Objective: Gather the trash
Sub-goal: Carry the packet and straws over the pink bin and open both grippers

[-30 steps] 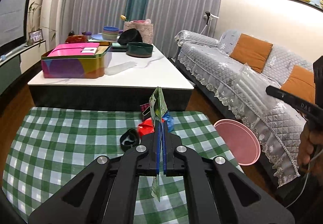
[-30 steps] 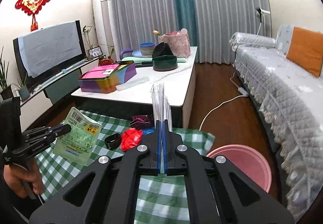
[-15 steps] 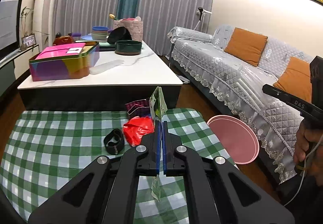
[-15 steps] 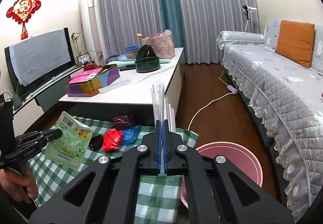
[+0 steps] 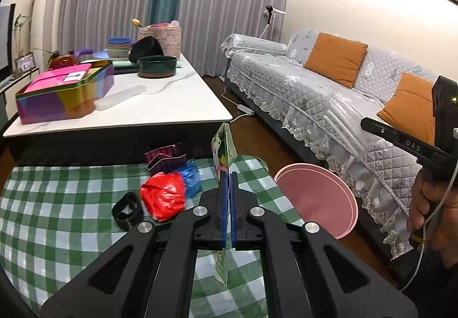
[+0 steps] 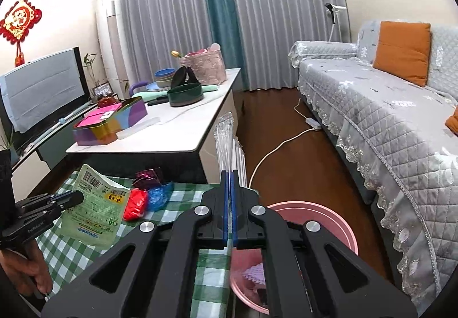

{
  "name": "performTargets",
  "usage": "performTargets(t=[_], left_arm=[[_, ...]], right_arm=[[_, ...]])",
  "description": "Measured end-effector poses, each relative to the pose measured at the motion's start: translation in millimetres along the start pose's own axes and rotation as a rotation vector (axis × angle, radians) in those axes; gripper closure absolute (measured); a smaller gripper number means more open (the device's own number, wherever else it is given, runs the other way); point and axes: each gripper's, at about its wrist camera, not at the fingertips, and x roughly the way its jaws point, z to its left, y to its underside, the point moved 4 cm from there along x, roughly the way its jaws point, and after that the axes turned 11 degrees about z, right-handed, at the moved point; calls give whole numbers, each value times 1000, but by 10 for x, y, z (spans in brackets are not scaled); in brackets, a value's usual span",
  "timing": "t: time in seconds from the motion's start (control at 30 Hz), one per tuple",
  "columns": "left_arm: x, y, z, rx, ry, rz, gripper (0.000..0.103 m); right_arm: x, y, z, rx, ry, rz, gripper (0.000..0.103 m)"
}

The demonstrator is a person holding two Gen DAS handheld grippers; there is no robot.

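Showed matte black two-finger left gripper and matching right gripper, each built of angular linkage arms with triangular cut-outs, round silver screw heads at the pivots and thin blue pads lining the fingers. Bore small white lettering along the black side bars. Trailed a thin white cable past the right hand.

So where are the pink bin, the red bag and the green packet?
pink bin point(image 6: 347, 227): right wrist view, on its rim.
red bag point(image 5: 163, 196): left wrist view, on its crumpled middle.
green packet point(image 6: 98, 210): right wrist view, on its printed face.
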Motion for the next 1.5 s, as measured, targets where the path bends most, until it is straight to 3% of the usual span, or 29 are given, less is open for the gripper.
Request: performTargets(t=[1.0,1.5], left_arm=[[879,-521,-1183,94,195,31,102],[1467,-463,-1534,168,200,119,102]], right_arm=[[127,50,-747,128,97,34,101],[315,198,-1038,202,123,109,101]])
